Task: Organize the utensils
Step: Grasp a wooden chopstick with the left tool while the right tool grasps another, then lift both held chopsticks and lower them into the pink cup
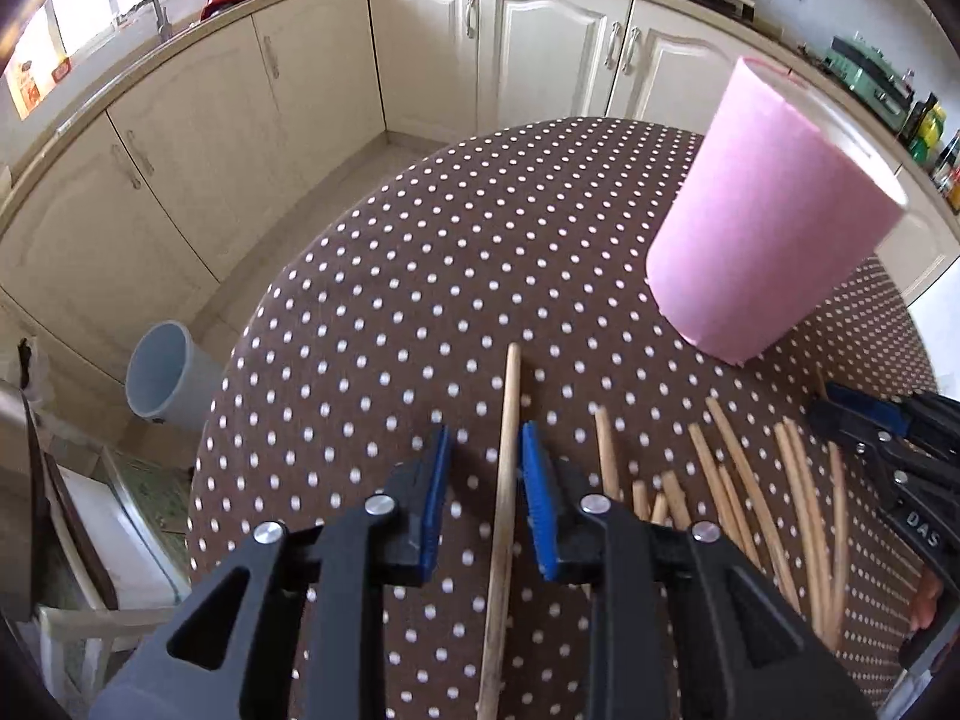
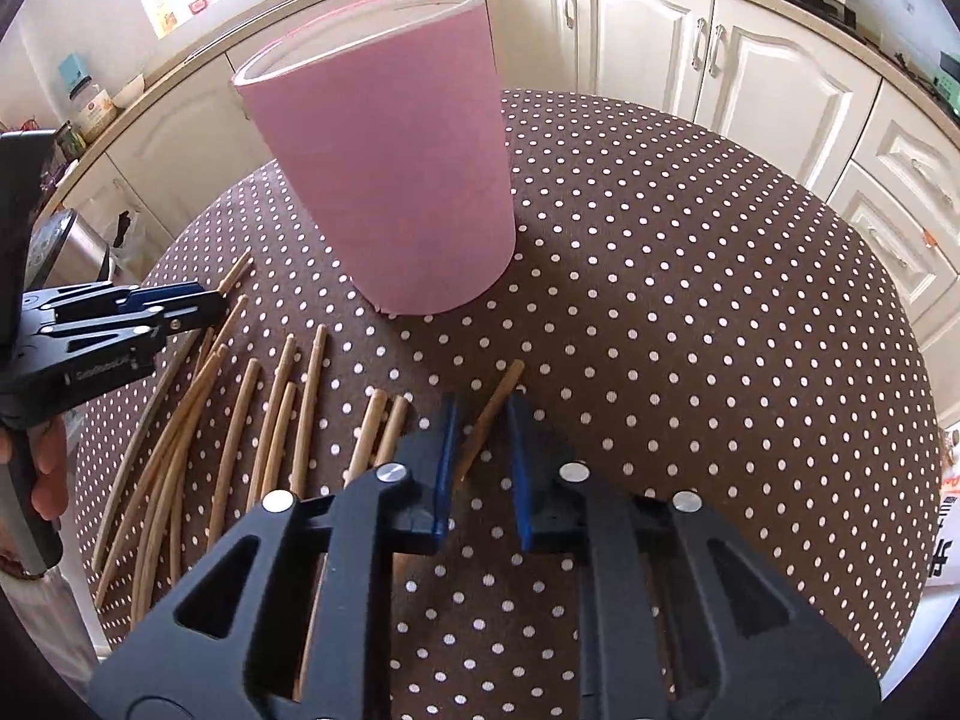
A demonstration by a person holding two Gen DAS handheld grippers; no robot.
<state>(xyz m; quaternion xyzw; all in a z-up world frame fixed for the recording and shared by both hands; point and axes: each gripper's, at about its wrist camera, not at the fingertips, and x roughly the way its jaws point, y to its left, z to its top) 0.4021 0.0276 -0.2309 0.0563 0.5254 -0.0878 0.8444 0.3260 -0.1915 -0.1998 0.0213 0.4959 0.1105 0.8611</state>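
Several wooden chopsticks (image 2: 240,420) lie spread on the brown polka-dot table (image 2: 660,300). A tall pink cup (image 2: 390,180) stands upright behind them; it also shows in the left wrist view (image 1: 774,222). My left gripper (image 1: 483,462) is open, its jaws astride one chopstick (image 1: 507,480) that lies on the cloth beside the right pad. My right gripper (image 2: 483,438) is open, its jaws astride the end of another chopstick (image 2: 489,414). The left gripper also shows in the right wrist view (image 2: 198,303), and the right gripper in the left wrist view (image 1: 840,414).
More chopsticks (image 1: 750,492) lie between the two grippers. Cream kitchen cabinets (image 1: 420,48) curve around the table. A grey bin (image 1: 165,378) stands on the floor at left. A chair (image 1: 72,540) stands by the table's left edge.
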